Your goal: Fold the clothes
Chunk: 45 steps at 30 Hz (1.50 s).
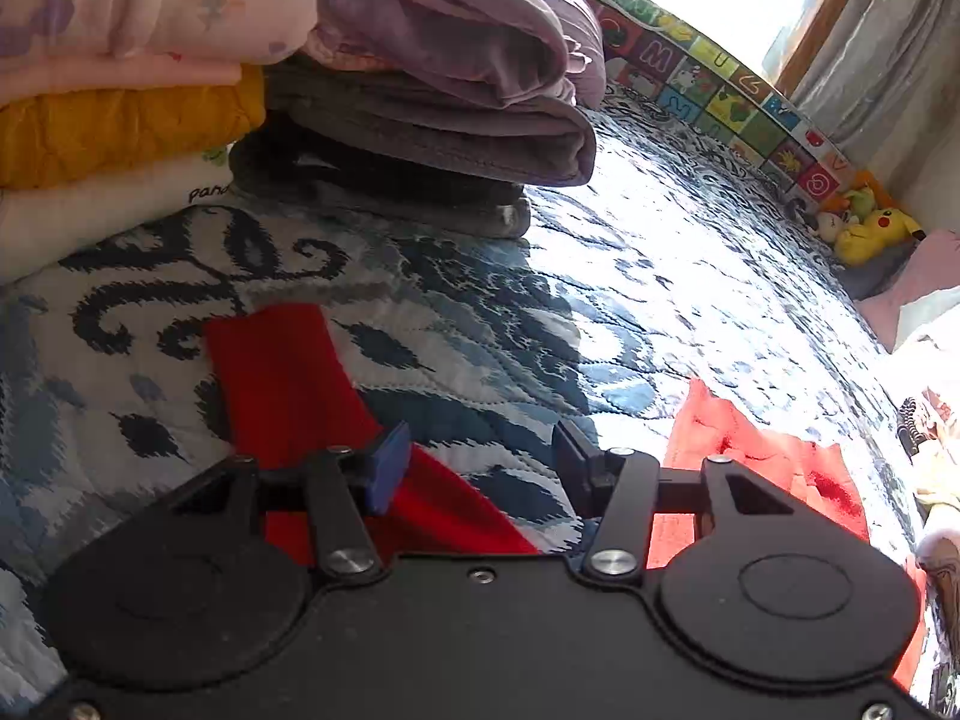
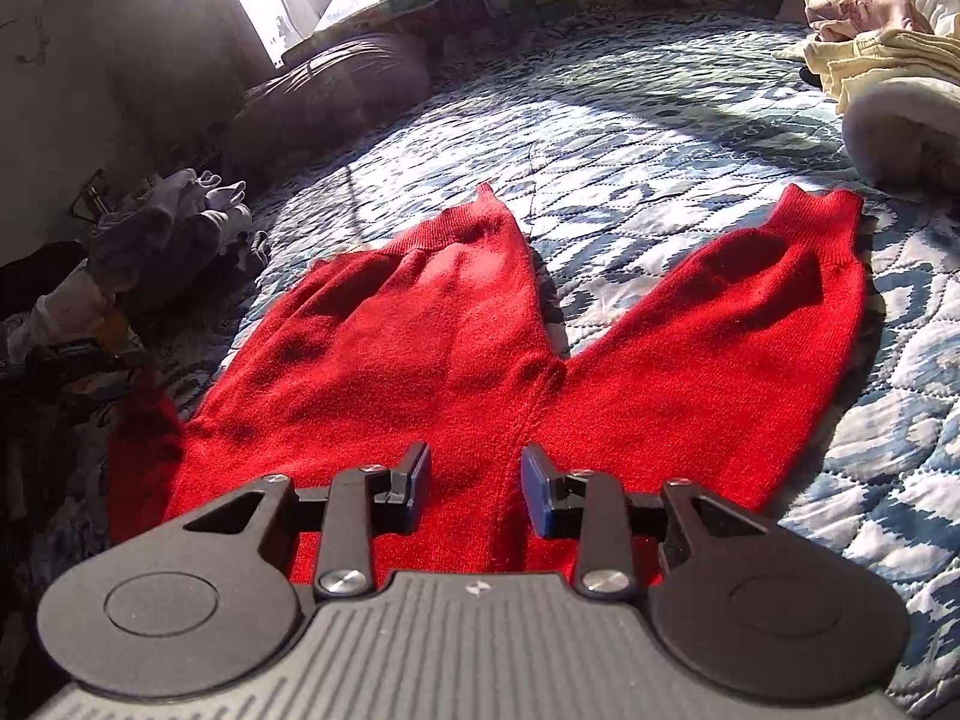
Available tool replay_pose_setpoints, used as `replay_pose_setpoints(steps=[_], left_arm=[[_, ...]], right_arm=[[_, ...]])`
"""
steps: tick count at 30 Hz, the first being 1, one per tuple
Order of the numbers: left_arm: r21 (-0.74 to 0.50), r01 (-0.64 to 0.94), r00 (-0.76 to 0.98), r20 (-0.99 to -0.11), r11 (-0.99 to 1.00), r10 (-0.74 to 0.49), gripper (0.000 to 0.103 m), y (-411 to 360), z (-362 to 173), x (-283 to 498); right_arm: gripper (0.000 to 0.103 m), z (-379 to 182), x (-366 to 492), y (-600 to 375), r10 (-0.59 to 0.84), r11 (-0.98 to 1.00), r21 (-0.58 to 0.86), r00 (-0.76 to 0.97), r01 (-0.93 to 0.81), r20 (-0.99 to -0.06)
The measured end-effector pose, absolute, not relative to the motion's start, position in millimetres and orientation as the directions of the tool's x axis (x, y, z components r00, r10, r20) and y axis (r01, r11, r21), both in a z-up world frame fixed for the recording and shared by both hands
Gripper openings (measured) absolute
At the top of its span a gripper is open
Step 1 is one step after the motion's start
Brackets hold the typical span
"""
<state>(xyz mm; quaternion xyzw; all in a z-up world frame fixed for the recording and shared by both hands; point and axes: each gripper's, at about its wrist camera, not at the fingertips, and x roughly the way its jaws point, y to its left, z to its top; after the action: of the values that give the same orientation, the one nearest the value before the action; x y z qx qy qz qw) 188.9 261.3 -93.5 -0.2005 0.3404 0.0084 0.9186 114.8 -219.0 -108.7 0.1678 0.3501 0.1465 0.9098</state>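
bed: blue-white quilt (image 2: pixel 690 138), sunlit | red knit trousers (image 2: pixel 420 348) flat | both tongs (image 1: pixel 480 468) (image 2: pixel 474 489) agape, empty

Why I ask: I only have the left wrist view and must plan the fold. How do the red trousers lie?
Observer: The red trousers lie flat on the quilt, legs splayed in a V.
Operator: Where is the right gripper?
Observer: The right gripper is open, above the seat near where the legs fork.
Operator: Anything beyond the cuffs?
Observer: A heap of cream clothes lies past the right-hand cuff, apart from it.
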Motion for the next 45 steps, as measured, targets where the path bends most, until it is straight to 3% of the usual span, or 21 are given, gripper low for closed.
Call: replay_pose_setpoints(steps=[5,9,13,15,16,17,18,21,22,24,25,30,32,34,37,38,39,40,41,43,45], left_arm=[[-0.314,0.013,0.724,-0.652,0.949,-0.226,0.051,206,-95,245],[-0.375,0.028,0.673,-0.679,0.927,-0.295,0.051,189,-113,289],[-0.416,0.009,0.635,-0.700,0.909,-0.326,0.051,184,-133,320],[-0.464,0.016,0.634,-0.680,0.886,-0.368,0.049,183,-140,331],[-0.495,0.023,0.633,-0.665,0.869,-0.396,0.037,184,-143,334],[-0.514,0.031,0.621,-0.662,0.857,-0.419,0.016,184,-146,338],[-0.512,0.038,0.607,-0.670,0.858,-0.426,0.005,181,-147,340],[-0.579,0.099,0.660,-0.570,0.810,-0.488,0.004,195,-141,330],[-0.610,0.080,0.680,-0.545,0.788,-0.491,0.004,205,-142,327],[-0.598,0.042,0.675,-0.574,0.801,-0.464,0.004,211,-152,330],[-0.561,0.019,0.652,-0.621,0.828,-0.436,0.005,207,-159,334],[-0.519,-0.047,0.653,-0.662,0.853,-0.367,0.013,199,-152,340],[-0.493,-0.055,0.671,-0.662,0.868,-0.334,0.014,197,-144,335],[-0.457,-0.023,0.703,-0.640,0.889,-0.310,0.018,191,-129,326],[-0.459,0.059,0.735,-0.582,0.887,-0.349,0.018,180,-114,315],[-0.475,0.117,0.730,-0.555,0.872,-0.400,0.021,171,-113,313],[-0.477,0.152,0.721,-0.546,0.866,-0.427,0.031,164,-114,312],[-0.458,0.170,0.707,-0.560,0.873,-0.432,0.047,156,-119,313],[-0.395,0.138,0.680,-0.629,0.908,-0.377,0.054,145,-130,320],[-0.366,0.103,0.665,-0.666,0.925,-0.338,0.050,144,-139,322],[-0.365,0.076,0.650,-0.688,0.928,-0.323,0.050,148,-138,320]], right_arm=[[0.037,-87,226,-206,0.375,0.901,0.415,0.715,-0.130,-0.590],[0.037,-97,290,-204,0.342,0.911,0.403,0.699,-0.084,-0.628],[0.052,-122,328,-204,0.331,0.916,0.397,0.664,-0.056,-0.670],[0.052,-139,343,-209,0.403,0.876,0.480,0.629,-0.053,-0.665],[0.035,-144,347,-210,0.446,0.853,0.518,0.607,-0.066,-0.657],[0.010,-152,353,-213,0.509,0.813,0.577,0.577,-0.077,-0.639],[0.009,-159,356,-219,0.551,0.774,0.629,0.564,-0.070,-0.615],[0.009,-168,352,-243,0.623,0.651,0.757,0.608,-0.055,-0.492],[0.009,-172,350,-251,0.634,0.614,0.788,0.624,-0.049,-0.456],[0.008,-186,353,-252,0.575,0.689,0.725,0.601,0.010,-0.555],[0.006,-184,354,-248,0.571,0.700,0.714,0.602,-0.001,-0.559],[0.009,-166,360,-238,0.510,0.782,0.623,0.585,-0.011,-0.631],[0.024,-151,353,-242,0.442,0.813,0.583,0.628,0.022,-0.640],[0.029,-134,345,-244,0.401,0.836,0.549,0.685,-0.003,-0.608],[0.029,-121,337,-232,0.479,0.814,0.567,0.698,-0.126,-0.533],[0.028,-122,338,-226,0.510,0.806,0.569,0.679,-0.163,-0.528],[0.025,-131,345,-217,0.509,0.813,0.563,0.646,-0.144,-0.569],[0.025,-140,352,-210,0.499,0.824,0.555,0.613,-0.117,-0.612],[0.021,-150,357,-208,0.468,0.840,0.539,0.586,-0.062,-0.661],[0.000,-164,358,-214,0.453,0.828,0.560,0.585,0.002,-0.672],[0.000,-155,346,-221,0.470,0.807,0.590,0.590,0.014,-0.656]])
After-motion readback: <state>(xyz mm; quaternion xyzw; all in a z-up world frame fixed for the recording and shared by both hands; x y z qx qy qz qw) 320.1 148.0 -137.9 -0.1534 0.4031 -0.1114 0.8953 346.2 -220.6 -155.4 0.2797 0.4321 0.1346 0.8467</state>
